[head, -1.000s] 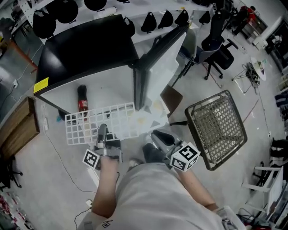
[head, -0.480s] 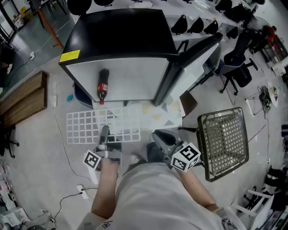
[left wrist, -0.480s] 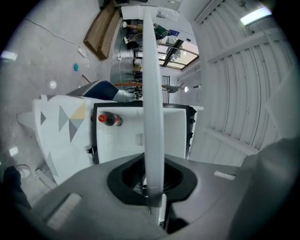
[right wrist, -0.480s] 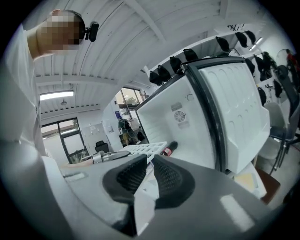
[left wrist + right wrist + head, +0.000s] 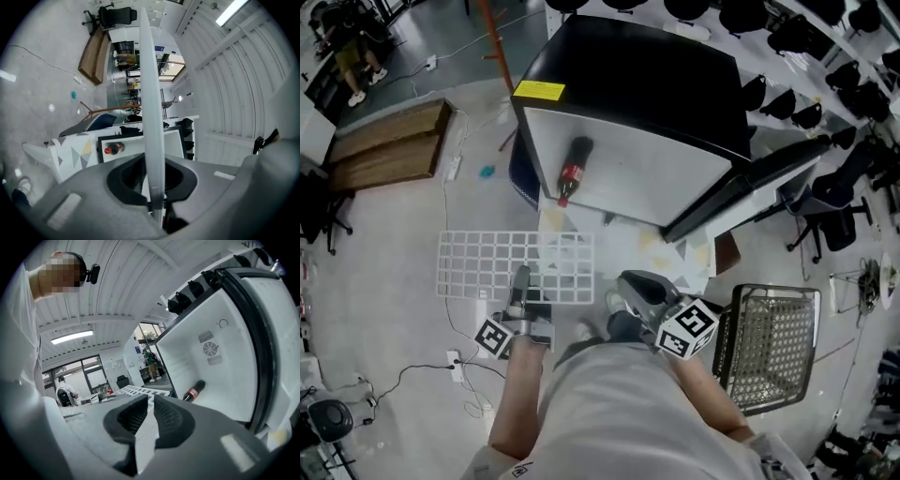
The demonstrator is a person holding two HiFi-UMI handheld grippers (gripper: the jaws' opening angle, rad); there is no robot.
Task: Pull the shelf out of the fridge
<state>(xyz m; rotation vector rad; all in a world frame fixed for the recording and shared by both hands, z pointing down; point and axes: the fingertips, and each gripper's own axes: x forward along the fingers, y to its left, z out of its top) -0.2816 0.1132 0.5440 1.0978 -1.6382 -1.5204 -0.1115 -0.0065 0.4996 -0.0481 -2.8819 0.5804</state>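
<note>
The white wire shelf (image 5: 487, 262) is out of the fridge (image 5: 647, 183) and hangs flat over the floor, in front of the fridge and to its left. My left gripper (image 5: 521, 277) is shut on the shelf's near edge. In the left gripper view the shelf (image 5: 151, 93) shows edge-on as a white strip clamped between the jaws (image 5: 153, 168). My right gripper (image 5: 630, 280) is beside the shelf's right end, apart from it, its jaws together with nothing in them. The right gripper (image 5: 151, 409) view shows the shelf (image 5: 140, 391) behind the jaws and the fridge interior (image 5: 220, 357).
The fridge lies on its back with its door (image 5: 750, 192) swung open to the right. A cola bottle (image 5: 570, 172) lies inside. A metal mesh basket (image 5: 773, 342) stands at the right, wooden pallets (image 5: 389, 150) at the left, and a cable with a power strip (image 5: 455, 361) by my feet.
The shelf has come clear of the fridge opening and now sits left of it. The fridge has shifted up and to the right in the head view. Both grippers keep their grip states.
</note>
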